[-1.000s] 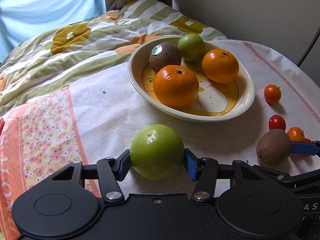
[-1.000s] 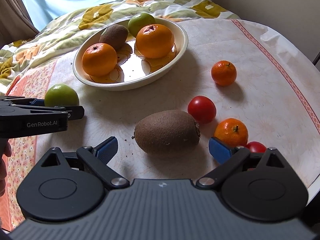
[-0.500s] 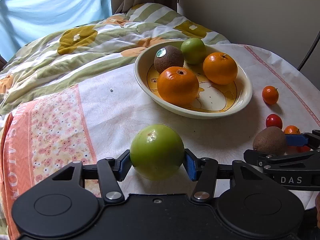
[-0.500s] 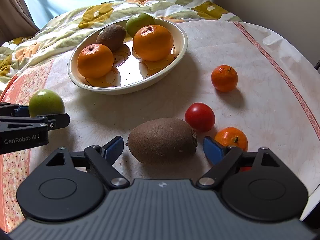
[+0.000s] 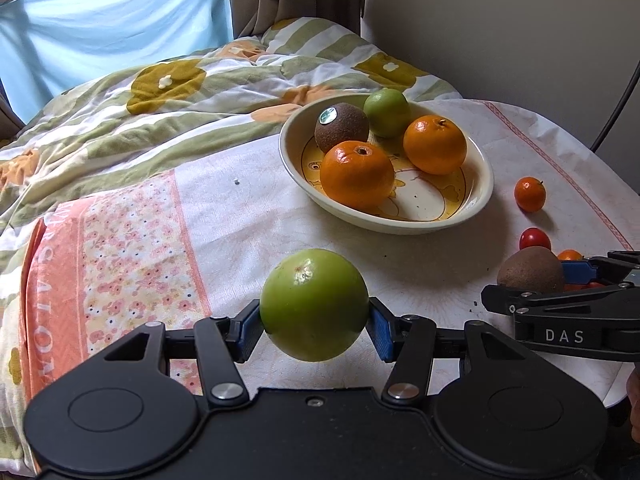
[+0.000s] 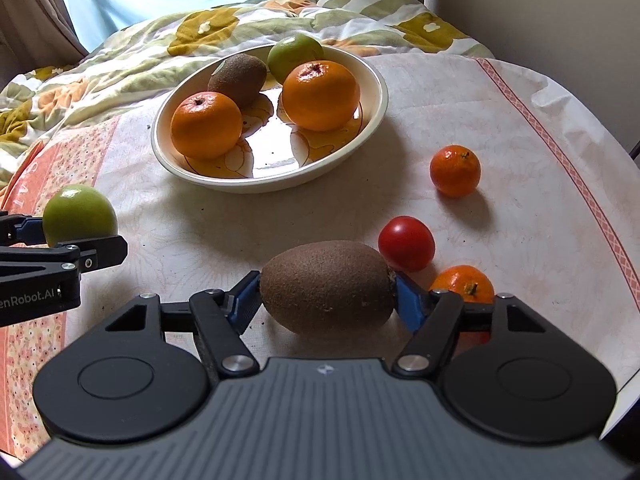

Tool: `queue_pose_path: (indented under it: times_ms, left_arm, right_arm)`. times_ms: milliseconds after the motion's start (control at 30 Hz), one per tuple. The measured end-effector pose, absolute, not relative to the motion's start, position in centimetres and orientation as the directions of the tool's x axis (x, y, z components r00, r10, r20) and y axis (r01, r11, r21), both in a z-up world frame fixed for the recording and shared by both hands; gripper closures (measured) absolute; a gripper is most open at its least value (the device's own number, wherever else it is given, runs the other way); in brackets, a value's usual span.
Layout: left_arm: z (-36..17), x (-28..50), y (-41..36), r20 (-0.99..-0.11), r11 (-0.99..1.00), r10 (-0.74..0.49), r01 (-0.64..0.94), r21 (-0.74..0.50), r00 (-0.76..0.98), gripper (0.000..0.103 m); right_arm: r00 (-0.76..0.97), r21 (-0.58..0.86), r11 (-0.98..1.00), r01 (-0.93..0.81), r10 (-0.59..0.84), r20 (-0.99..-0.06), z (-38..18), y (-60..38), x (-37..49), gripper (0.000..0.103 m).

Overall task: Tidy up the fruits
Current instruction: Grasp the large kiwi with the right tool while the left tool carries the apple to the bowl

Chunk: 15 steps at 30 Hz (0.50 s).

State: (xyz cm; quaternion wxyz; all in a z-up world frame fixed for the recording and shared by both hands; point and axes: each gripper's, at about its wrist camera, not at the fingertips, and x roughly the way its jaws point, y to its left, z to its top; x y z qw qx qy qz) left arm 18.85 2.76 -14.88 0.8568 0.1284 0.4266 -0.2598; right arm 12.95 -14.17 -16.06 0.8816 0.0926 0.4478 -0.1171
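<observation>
Bowl [image 6: 372, 80] ahead is holding four fruits; I'm pinching green apple [image 5: 314, 304] in left claw [image 5: 314, 326], right claw [image 6: 328, 296] has just been closing onto kiwi [image 6: 328, 286]; small fruits beyond are waiting.

Glossy glazed bowl [image 6: 372, 120]; fuzzy matt kiwi [image 6: 328, 286]; cloth tablecloth [image 6: 500, 128].

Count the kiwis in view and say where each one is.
2. One kiwi lies in the bowl, beside the oranges. The other kiwi sits on the table between the right hand-held gripper's pads.
</observation>
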Motion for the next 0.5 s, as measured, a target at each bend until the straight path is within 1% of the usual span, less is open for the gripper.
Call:
queue_pose_path:
  times_ms: [500]
  left_arm:
    - [-9.0, 17.1, 1.9, -0.718, 0.836, -0.384, 0.548, -0.004, 0.581, 0.044]
  right_arm:
    - [0.670, 0.088, 0.966, 0.243, -0.102, -0.735, -8.5, -15.2, 11.9, 0.019]
